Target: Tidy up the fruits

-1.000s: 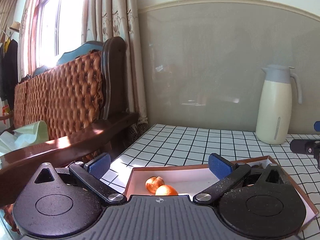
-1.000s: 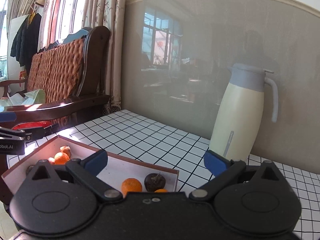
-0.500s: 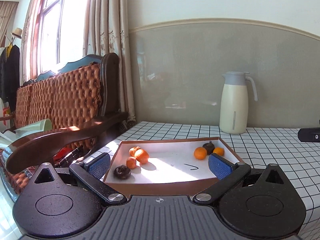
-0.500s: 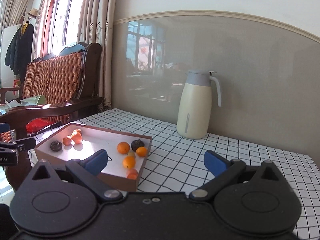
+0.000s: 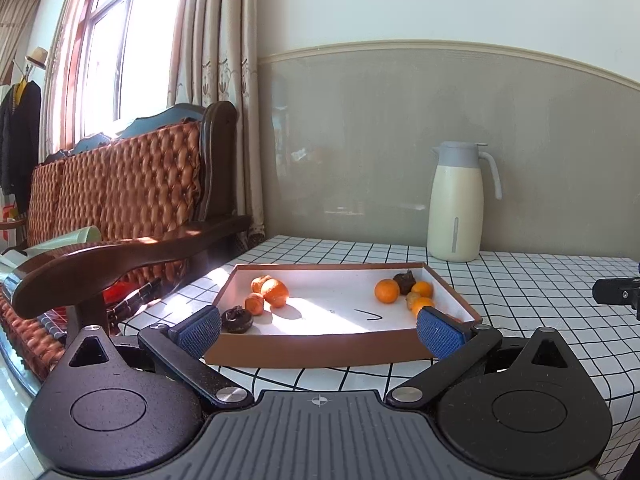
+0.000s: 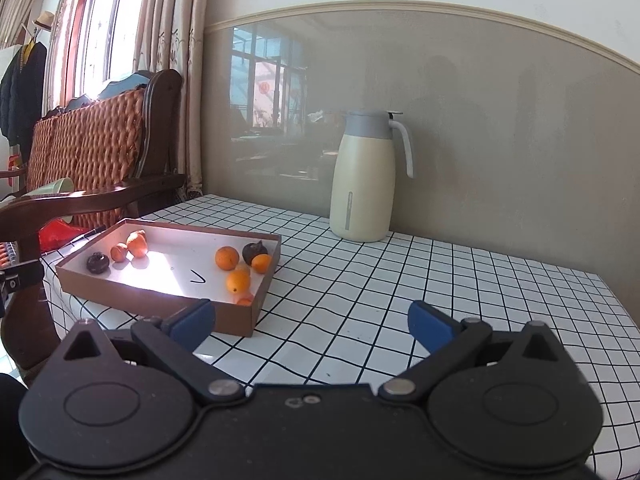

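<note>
A shallow brown box (image 5: 320, 354) (image 6: 156, 300) with a white floor sits on the checked table. At its left lie orange fruits (image 5: 275, 292) (image 6: 137, 243) and a dark fruit (image 5: 237, 319) (image 6: 97, 262). At its right lie several oranges (image 5: 387, 291) (image 6: 226, 258) and another dark fruit (image 5: 405, 282) (image 6: 253, 251). My left gripper (image 5: 320, 330) is open and empty, just in front of the box's near wall. My right gripper (image 6: 312, 326) is open and empty, above the table to the right of the box.
A cream thermos jug (image 5: 456, 204) (image 6: 366, 178) stands at the back by the wall. A wooden sofa with an armrest (image 5: 132, 252) (image 6: 84, 200) borders the table's left side. The checked table (image 6: 440, 280) extends right of the box.
Both grippers have pulled back and up from the box. The whole box and the jug now show farther away. Both stay open.
</note>
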Demonstrator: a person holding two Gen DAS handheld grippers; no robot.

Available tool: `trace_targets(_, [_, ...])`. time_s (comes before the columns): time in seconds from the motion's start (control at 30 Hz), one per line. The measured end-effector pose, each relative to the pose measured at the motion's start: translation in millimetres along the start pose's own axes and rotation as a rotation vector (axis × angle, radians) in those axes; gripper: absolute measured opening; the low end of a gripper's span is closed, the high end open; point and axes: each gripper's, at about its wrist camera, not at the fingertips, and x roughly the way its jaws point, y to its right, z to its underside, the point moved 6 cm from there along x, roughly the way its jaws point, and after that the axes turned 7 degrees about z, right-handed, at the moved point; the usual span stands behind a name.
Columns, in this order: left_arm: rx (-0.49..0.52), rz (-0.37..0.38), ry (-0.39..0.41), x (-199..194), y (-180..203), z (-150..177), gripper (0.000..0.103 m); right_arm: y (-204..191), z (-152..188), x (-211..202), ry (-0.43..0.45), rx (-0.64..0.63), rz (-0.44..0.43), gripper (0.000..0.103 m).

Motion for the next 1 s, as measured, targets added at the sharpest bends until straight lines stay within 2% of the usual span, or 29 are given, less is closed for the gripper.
trace_targets(0.2, [0.013, 0.010, 0.012, -1.5, 5.1, 0.8, 0.103, -5.6, 1.5, -3.8, 0.024, -0.029, 0.008, 0.097])
trace_targets(1.0, [0.015, 0.020, 0.016, -1.3, 4.3, 0.5, 0.103, -0.2, 3.0, 2.1, -0.016, -0.013, 0.004, 0.097])
